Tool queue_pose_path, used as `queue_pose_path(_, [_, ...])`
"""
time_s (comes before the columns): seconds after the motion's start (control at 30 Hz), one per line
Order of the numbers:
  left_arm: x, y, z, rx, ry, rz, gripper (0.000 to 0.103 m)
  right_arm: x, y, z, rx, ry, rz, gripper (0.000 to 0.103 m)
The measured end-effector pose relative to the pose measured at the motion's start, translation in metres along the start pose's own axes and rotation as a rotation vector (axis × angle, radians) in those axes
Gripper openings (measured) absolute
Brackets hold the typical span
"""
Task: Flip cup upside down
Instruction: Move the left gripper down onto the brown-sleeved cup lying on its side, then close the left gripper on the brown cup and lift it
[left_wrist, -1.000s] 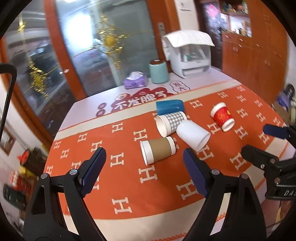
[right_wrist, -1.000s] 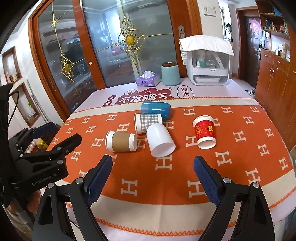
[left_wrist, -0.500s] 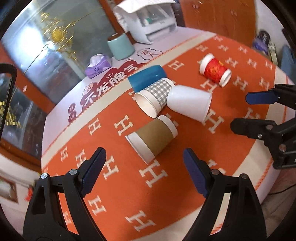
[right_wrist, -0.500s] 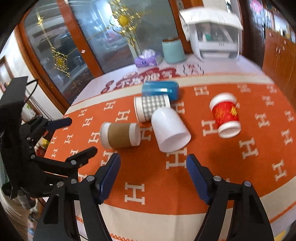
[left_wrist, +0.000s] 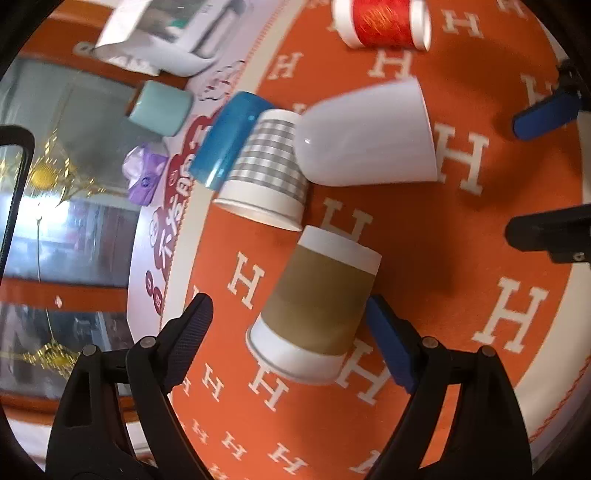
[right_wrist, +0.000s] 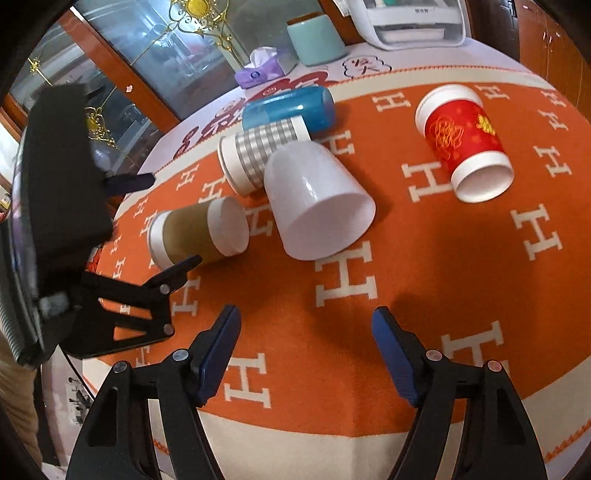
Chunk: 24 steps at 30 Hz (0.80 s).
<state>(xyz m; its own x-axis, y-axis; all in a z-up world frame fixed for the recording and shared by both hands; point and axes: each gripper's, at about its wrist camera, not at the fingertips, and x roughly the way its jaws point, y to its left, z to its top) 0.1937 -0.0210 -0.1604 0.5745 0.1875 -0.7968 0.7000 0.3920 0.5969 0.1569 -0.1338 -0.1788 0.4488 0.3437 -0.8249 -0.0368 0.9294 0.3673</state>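
Several cups lie on their sides on the orange tablecloth (right_wrist: 424, 280). The brown-sleeved paper cup (left_wrist: 317, 310) lies between the open fingers of my left gripper (left_wrist: 288, 317), with gaps on both sides. In the right wrist view the brown cup (right_wrist: 199, 232) sits at the left, with the left gripper (right_wrist: 155, 221) reaching over it. Behind it lie a checked cup (left_wrist: 266, 170), a white cup (right_wrist: 314, 199), a blue cup (right_wrist: 291, 107) and a red cup (right_wrist: 465, 140). My right gripper (right_wrist: 306, 350) is open and empty above the cloth in front of the white cup.
At the back of the table stand a teal canister (right_wrist: 317, 37), a purple tissue pack (right_wrist: 262, 66) and a white appliance (right_wrist: 410, 18). Glass doors with gold ornaments lie behind. The table's front edge (right_wrist: 332, 435) runs under my right gripper.
My left gripper has rolled sideways and dropped down to the brown cup, which now sits between its fingers. My right gripper has moved closer to the cups and lower.
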Motion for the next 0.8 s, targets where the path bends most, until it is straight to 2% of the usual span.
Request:
queue_pose_path(0.17, [0.018, -0.007, 0.006, 0.063, 0.047, -0.043, 0.083, 0.01, -0.001, 0.003, 0.004, 0.017, 0.008, 0.075])
queue_pose_path(0.2, [0.02, -0.008, 0.006, 0.071, 0.054, -0.048, 0.082, 0.011, -0.001, 0.003, 0.001, 0.018, 0.011, 0.075])
queue_pose_path(0.27, [0.026, -0.012, 0.006, 0.087, 0.069, -0.059, 0.072, 0.013, 0.0, 0.003, -0.004, 0.02, 0.015, 0.075])
queue_pose_path(0.3, [0.029, -0.013, 0.006, 0.092, 0.08, -0.062, 0.063, 0.013, 0.001, 0.003, -0.006, 0.02, 0.016, 0.075])
queue_pose_path(0.4, [0.034, -0.016, 0.005, 0.099, 0.085, -0.046, 0.063, 0.014, 0.0, 0.004, -0.004, 0.022, 0.018, 0.075])
queue_pose_path(0.6, [0.03, -0.011, 0.004, 0.056, 0.09, -0.077, 0.062, 0.005, -0.004, 0.0, 0.008, 0.02, 0.023, 0.075])
queue_pose_path(0.8, [0.016, -0.004, 0.002, -0.049, 0.126, -0.126, 0.061, -0.007, -0.009, -0.002, 0.017, 0.002, 0.029, 0.075])
